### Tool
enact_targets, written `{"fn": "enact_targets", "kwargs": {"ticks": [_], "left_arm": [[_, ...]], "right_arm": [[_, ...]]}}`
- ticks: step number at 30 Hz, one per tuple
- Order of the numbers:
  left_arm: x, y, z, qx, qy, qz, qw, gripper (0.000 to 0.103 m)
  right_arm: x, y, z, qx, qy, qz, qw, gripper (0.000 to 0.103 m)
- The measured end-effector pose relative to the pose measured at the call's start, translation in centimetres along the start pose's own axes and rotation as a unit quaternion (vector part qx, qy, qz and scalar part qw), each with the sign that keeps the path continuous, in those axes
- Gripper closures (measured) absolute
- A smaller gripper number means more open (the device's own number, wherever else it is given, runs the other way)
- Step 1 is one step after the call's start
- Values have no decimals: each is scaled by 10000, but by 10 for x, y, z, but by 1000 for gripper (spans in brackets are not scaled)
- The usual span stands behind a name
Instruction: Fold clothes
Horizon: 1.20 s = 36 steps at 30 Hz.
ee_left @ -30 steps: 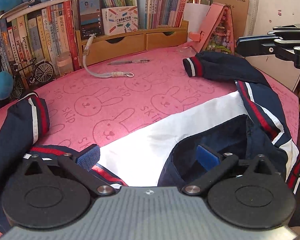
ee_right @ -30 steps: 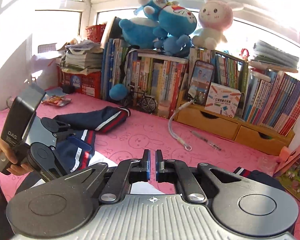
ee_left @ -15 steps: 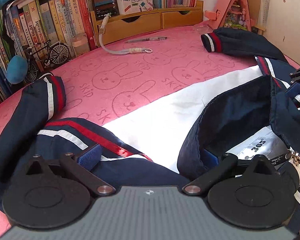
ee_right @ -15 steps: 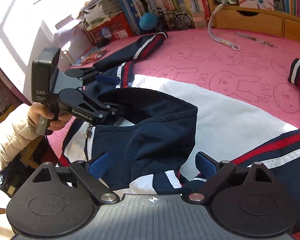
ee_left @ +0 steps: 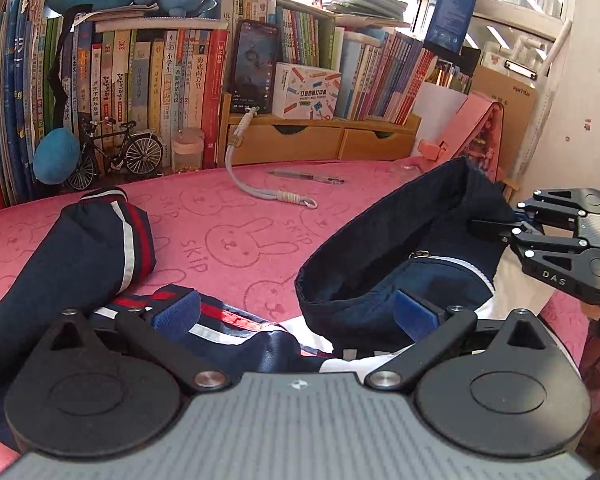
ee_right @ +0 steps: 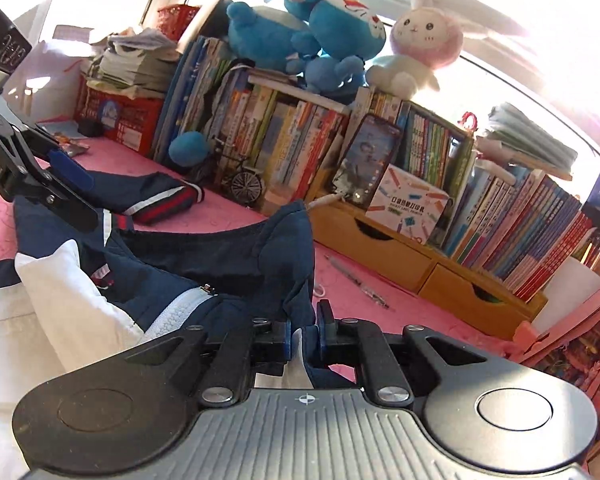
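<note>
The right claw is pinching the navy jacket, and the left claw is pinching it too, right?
Not quite. The right claw is pinching the navy jacket, but the left claw is wide open, its pads apart over the cloth. The left wrist view shows this.

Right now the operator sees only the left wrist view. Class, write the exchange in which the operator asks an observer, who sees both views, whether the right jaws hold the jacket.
Operator: Are the right jaws shut on cloth?
Observer: Yes. The right gripper pinches a raised navy fold of the jacket between its jaws.
Operator: What sits on the books, right of the blue toys?
Observer: A pink and white rabbit plush, sitting upright.
</note>
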State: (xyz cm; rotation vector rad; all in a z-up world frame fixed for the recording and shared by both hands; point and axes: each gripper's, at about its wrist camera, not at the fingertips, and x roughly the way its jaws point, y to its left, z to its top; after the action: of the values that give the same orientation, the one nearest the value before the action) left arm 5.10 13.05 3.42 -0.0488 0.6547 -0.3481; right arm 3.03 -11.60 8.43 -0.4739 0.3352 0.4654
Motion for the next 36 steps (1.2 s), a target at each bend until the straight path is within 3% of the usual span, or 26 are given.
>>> {"fn": "enact_targets", "kwargs": {"ticks": [2,5,7,10,13,15,19,23,26,27,29,31,34,36], "left_arm": [[15,-4,3,185,154,110,9996,0],[38,-9,8,463,385,275,9978,0],[55,-12,6,601,615,407,9955,0],[75,-10,-23,715,1056,701,9893,0],[66,1,-33,518,950,687,9917,0],[62,5,-30,501,991,875,9900,0],[49,11,-8,567,627,1145,9898,0],[57,15,23,650,284,589,9957,0],[88,11,39,714,384,342,9961,0],[100,10,42,698,452,300,9961,0],[118,7,43,658,576,288,9958,0],[132,5,39,780,737,417,9934,0],[146,4,33,1072,889,756,9874,0],[150,13,32,892,1020,657,9886,0]], "right_arm": [[12,-9,1,-24,-339,-153,9993,90],[37,-22,1,123,-336,-524,9980,90],[60,-40,-6,627,28,-514,9967,90],[96,-57,-27,1378,650,-219,9881,89],[130,-63,-54,1890,1276,-26,9737,86],[148,-61,-65,1923,1333,-42,9722,85],[165,-65,-61,2128,1222,-162,9693,85],[163,-79,-59,2436,1009,-84,9646,85],[152,-89,-65,2422,984,-16,9652,85],[146,-95,-68,2547,1004,107,9617,82],[135,-106,-74,2803,1045,358,9535,67],[111,-119,-77,3004,792,757,9475,39],[84,-125,-78,2730,630,1095,9537,19],[78,-119,-77,2308,769,1258,9618,15]]}}
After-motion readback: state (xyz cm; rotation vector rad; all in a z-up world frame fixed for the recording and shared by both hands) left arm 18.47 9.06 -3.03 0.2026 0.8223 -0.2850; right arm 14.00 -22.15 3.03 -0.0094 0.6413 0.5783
